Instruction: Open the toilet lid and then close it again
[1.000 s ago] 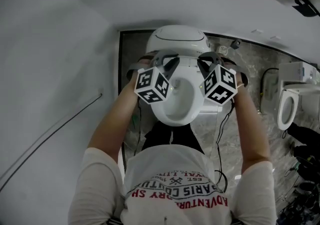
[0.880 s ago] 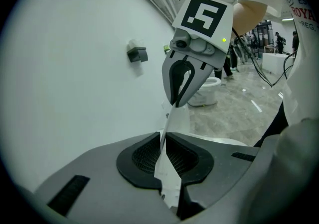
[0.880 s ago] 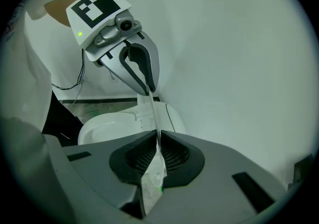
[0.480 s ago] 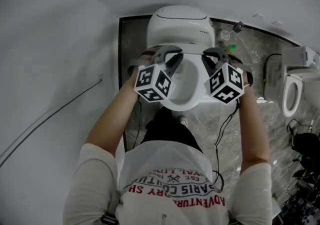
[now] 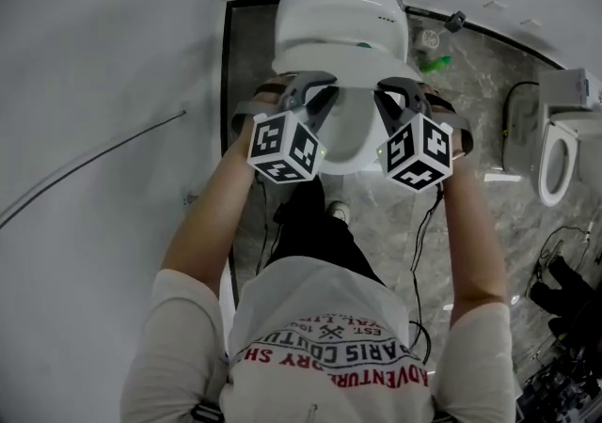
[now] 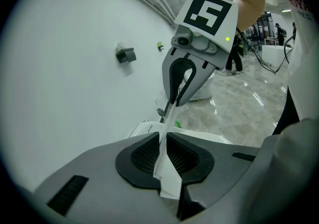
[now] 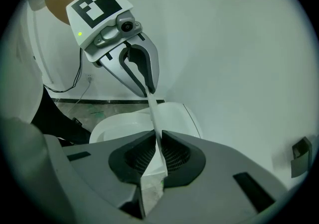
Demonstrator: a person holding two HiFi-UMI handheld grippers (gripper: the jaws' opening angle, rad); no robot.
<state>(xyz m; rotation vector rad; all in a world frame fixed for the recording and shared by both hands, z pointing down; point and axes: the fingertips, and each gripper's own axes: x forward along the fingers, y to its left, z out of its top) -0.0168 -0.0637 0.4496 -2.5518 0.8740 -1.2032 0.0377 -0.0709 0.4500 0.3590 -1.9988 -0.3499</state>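
Both tongs clamped on toilet lid (image 6: 168,121) near edge: left gripper (image 5: 318,94), right gripper (image 5: 388,94). Lid axis near-far, hinge far. Shirt (image 5: 329,313) reads "ADVENTUR".

The toilet lid (image 5: 344,130) is white, thin and rounded, and sits just in front of the toilet's rear housing (image 5: 340,7). It is partly raised and tilted, its front rim pinched between the left hand-held gripper (image 6: 167,153) and the right hand-held gripper (image 7: 158,156).
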